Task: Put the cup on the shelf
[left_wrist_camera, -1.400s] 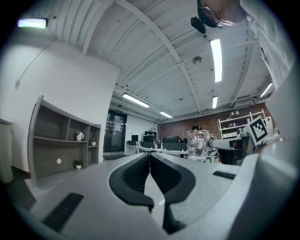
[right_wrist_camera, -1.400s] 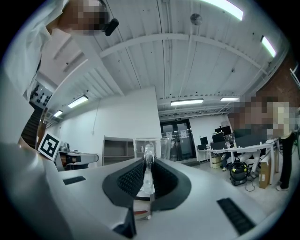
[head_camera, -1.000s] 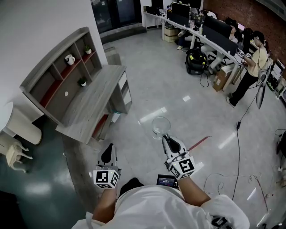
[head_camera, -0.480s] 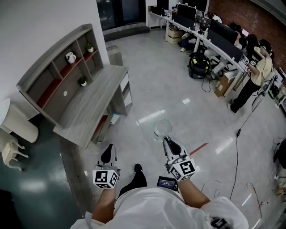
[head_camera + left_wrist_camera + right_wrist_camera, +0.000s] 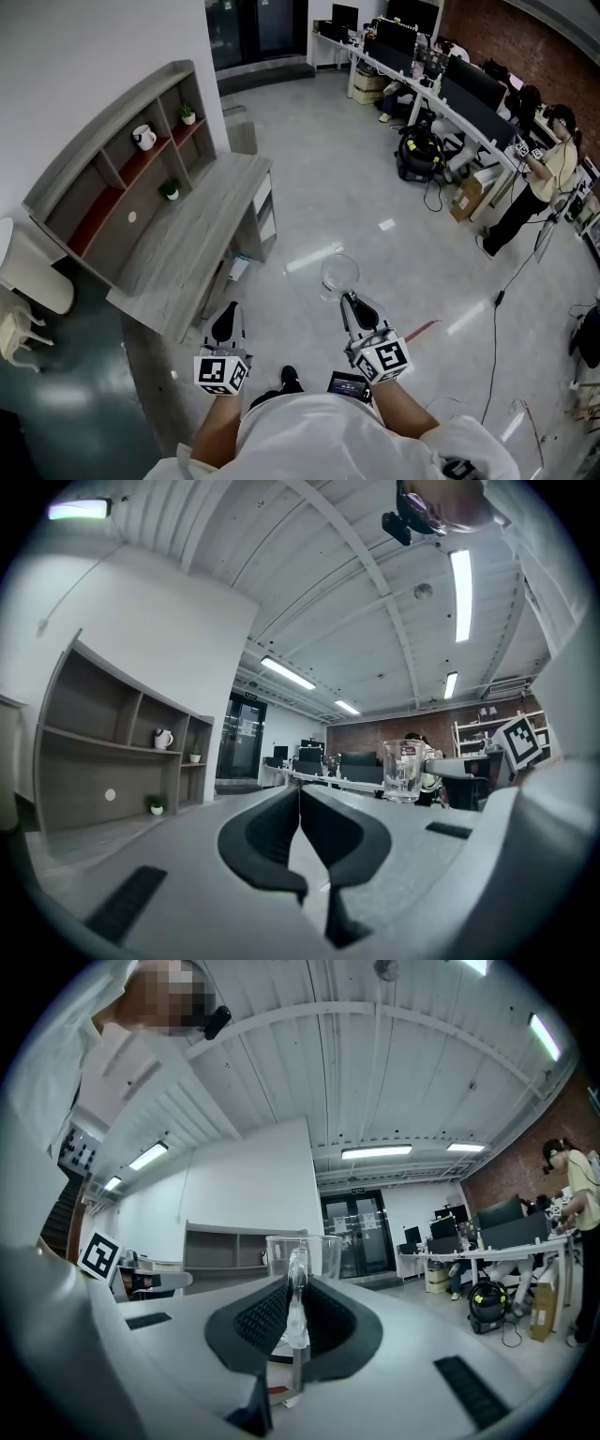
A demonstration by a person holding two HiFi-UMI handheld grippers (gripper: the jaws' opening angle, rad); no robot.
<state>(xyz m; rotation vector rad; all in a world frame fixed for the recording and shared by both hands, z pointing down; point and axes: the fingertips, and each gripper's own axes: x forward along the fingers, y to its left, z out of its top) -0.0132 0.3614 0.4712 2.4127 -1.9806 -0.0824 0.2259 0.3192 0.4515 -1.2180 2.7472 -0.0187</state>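
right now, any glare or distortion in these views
Head view: bright glare streaks on the glossy floor near the glass cup. Left gripper view: heavy fisheye, dark corners, a blown-out ceiling light. Right gripper view: same fisheye; the glass cup in the right gripper blends into the pale wall.

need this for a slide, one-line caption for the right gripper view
Right gripper, jaws shut on a clear glass cup, faces the grey shelf unit against a white wall.

Smooth transparency is shown by the clear glass cup (image 5: 338, 274), a glossy polish by the grey tiled floor (image 5: 337, 178), and matt wood grain by the grey shelf unit (image 5: 98, 131).
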